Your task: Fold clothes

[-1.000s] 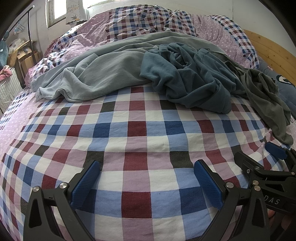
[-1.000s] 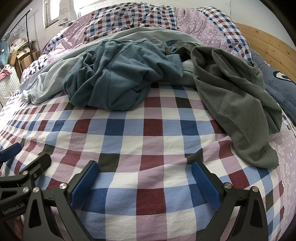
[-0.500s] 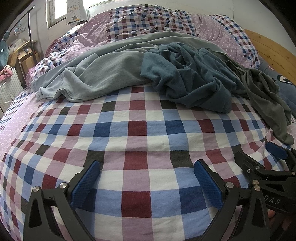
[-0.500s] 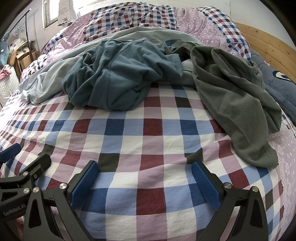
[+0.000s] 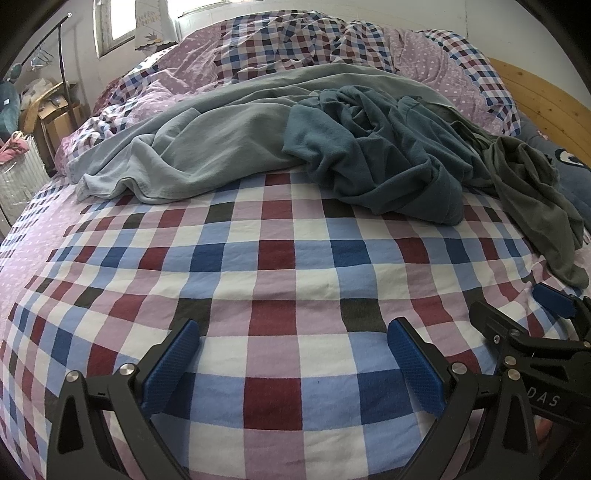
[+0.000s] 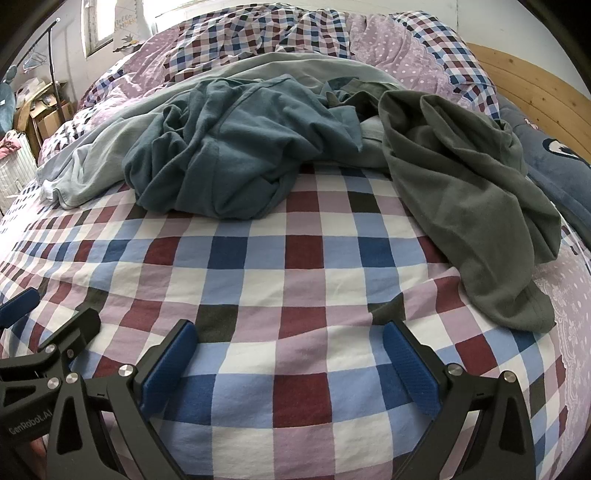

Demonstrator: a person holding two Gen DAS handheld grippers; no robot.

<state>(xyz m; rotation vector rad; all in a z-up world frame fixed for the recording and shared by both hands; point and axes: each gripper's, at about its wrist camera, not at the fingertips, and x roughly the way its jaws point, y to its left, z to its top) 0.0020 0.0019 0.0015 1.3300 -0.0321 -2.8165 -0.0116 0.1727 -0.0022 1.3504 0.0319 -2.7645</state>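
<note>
Both claws are hovering low over the near edge of the bed (image 5: pixel 273 258), side by side, and neither has hold of anything. The left claw (image 5: pixel 293 363) has its blue pads spread wide apart over the checked sheet, nothing between them. Same deal with the right claw (image 6: pixel 290 363), wide open over bare sheet. From the left camera you can see the right claw poking in at the lower right, and the left one shows up at the lower left of the right camera.

The clothes are all piled further up the bed, well apart from both claws. There's a light grey-blue shirt (image 5: pixel 207 147) sprawled out to the left, a crumpled teal shirt (image 6: pixel 229 155) bunched in the middle and lying partly on top of it, and a dark grey shirt (image 6: pixel 469 206) draped down the right side, its hem nearest the right claw. Behind them is a rumpled checked duvet (image 6: pixel 258 33), and a wooden headboard (image 6: pixel 535 88) runs along the right.
</note>
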